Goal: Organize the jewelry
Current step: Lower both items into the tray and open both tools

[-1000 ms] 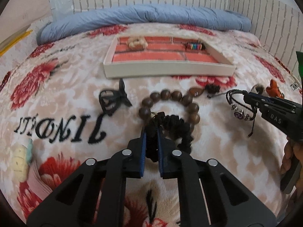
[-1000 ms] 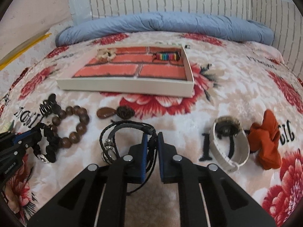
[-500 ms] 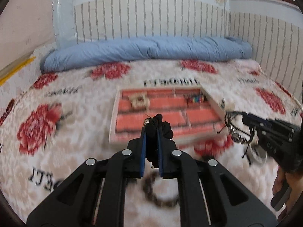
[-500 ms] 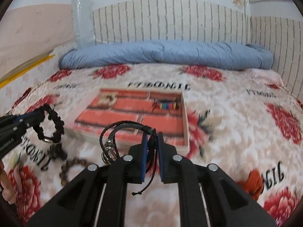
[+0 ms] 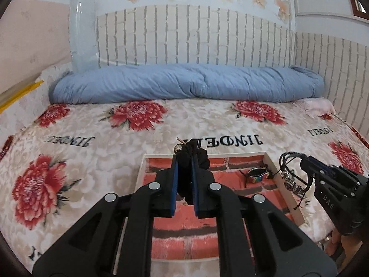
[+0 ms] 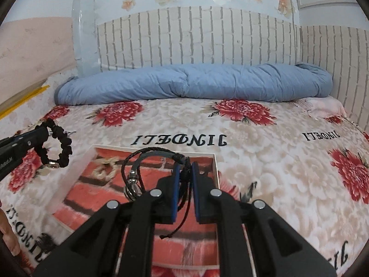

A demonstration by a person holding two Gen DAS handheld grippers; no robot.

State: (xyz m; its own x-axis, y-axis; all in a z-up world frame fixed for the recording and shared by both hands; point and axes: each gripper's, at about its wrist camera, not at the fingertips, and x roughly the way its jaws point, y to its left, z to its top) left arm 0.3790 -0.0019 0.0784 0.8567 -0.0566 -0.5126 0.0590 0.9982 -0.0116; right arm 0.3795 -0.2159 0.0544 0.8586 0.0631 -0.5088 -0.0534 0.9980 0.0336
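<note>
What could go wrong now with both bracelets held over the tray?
The left gripper pinches the black bracelet near one edge, so it might slip out early. The leather bracelet in the right gripper trails loose cords that could snag the fingers on release. It could also land on the rainbow band already in the tray and tangle.

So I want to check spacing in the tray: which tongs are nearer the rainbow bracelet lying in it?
Right. The right tongs hang beside the rainbow bracelet, just past the tray's right wall. The left tongs hover farther away, over the tray's left part.
</note>
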